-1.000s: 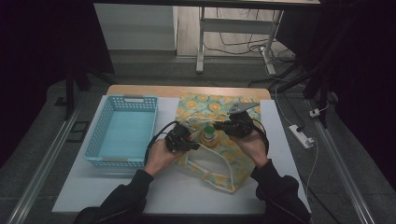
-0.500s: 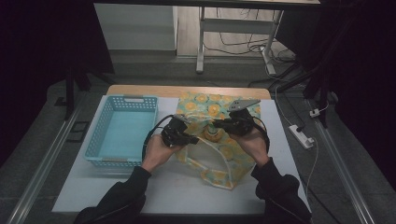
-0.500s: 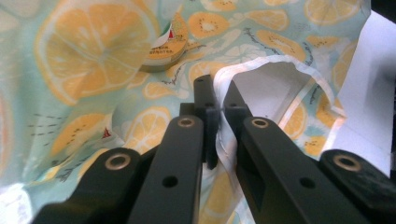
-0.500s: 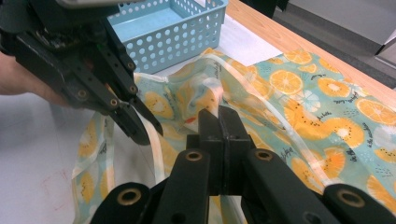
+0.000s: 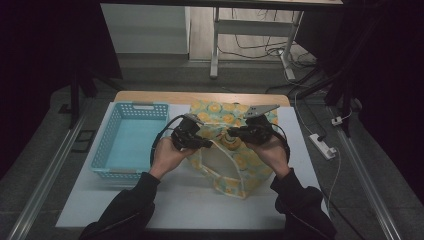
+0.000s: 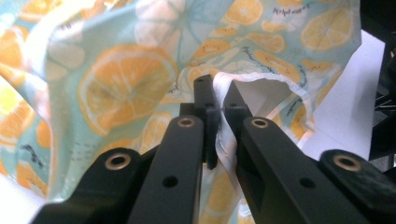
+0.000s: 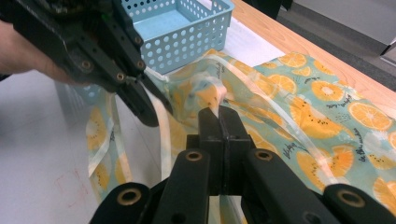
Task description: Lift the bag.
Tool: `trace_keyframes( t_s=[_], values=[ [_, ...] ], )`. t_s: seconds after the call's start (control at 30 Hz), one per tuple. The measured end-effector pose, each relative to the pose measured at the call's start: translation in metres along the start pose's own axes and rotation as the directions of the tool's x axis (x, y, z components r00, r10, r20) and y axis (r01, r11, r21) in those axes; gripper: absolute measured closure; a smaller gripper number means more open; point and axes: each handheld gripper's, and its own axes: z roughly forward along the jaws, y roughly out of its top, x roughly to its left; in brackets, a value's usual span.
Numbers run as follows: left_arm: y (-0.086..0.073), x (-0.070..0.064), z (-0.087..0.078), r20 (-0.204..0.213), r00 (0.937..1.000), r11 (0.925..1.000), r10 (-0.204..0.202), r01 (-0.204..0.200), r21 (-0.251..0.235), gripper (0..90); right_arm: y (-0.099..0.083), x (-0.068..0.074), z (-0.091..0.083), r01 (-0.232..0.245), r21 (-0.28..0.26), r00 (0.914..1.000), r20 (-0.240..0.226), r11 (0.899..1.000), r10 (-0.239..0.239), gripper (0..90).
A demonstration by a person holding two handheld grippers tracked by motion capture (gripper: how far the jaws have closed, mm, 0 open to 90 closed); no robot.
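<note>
You have a light-blue perforated basket (image 5: 129,140) sitting on the white table (image 5: 165,210), toward its left side, its long sides running away from you. Beyond the basket, a strip of bare wood (image 5: 200,97) edges the table's far side. Off the table's right edge, a white power strip (image 5: 321,145) lies on the grey floor, cables trailing past it.

1. We see the orange-slice print bag (image 5: 235,150) as thin, soft cloth, matt, with a smooth white lining and stitched white edging.
2. We read the blue basket (image 5: 127,142) as perforated plastic with a slight sheen.
3. The left gripper (image 6: 215,100) and right gripper (image 7: 218,122) look like matt black plastic with brass-coloured metal rivets.
4. The table (image 5: 165,205) has a smooth matt white top and a wood-grain far edge.
</note>
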Motion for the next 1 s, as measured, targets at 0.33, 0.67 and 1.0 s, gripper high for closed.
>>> trace_keyframes(
  t_s=[0.33,0.67,1.0],
  values=[
    [0.014,0.001,-0.024,0.039,0.9992,0.9988,-0.007,0.009,-0.048,88.9,0.009,0.008,-0.006,0.014,-0.026,0.9994,-0.032,1.000,-0.015,90.0],
    [0.037,0.001,-0.058,0.059,0.9983,0.9935,0.006,0.000,-0.114,89.0,0.031,0.012,-0.020,0.043,-0.040,0.9979,-0.045,0.998,-0.045,90.0],
    [0.057,0.003,-0.081,0.056,0.9984,0.9873,0.011,-0.002,-0.159,89.1,0.055,0.010,-0.032,0.039,-0.058,0.9972,-0.062,0.998,-0.043,90.0]
  ],
)
